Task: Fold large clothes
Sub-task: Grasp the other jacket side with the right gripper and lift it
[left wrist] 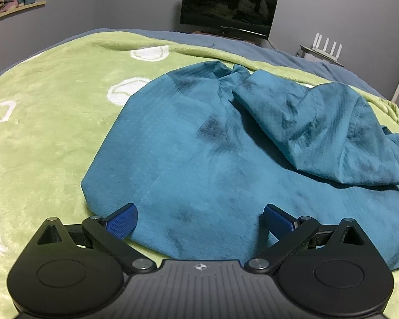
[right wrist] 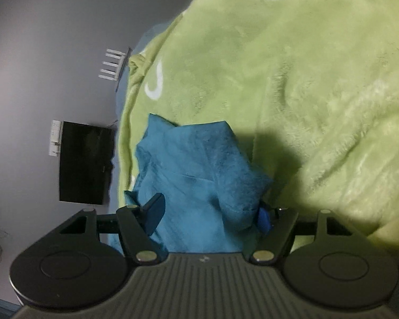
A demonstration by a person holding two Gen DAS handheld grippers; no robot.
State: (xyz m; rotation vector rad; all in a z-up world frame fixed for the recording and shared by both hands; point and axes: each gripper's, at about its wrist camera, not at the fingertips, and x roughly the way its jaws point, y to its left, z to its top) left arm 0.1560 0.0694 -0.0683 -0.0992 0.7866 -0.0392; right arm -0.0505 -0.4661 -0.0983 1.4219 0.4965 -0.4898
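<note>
A large teal garment (left wrist: 199,154) lies spread on a green blanket (left wrist: 53,122), with one part folded over and bunched at the right (left wrist: 319,127). My left gripper (left wrist: 199,220) is open just above the garment's near edge, its blue pads (left wrist: 122,223) wide apart and empty. In the right wrist view, rolled sideways, the teal cloth (right wrist: 196,175) lies between and in front of my right gripper (right wrist: 210,212). Its jaws stand wide apart. The left pad (right wrist: 154,210) shows and the right pad (right wrist: 263,219) is partly covered by cloth.
The green blanket (right wrist: 306,79) with white shapes covers a bed over a blue sheet (left wrist: 252,47). A dark monitor (left wrist: 228,8) stands beyond the bed's far edge, a white router (left wrist: 327,46) to its right. A shelf (left wrist: 16,8) hangs on the left wall.
</note>
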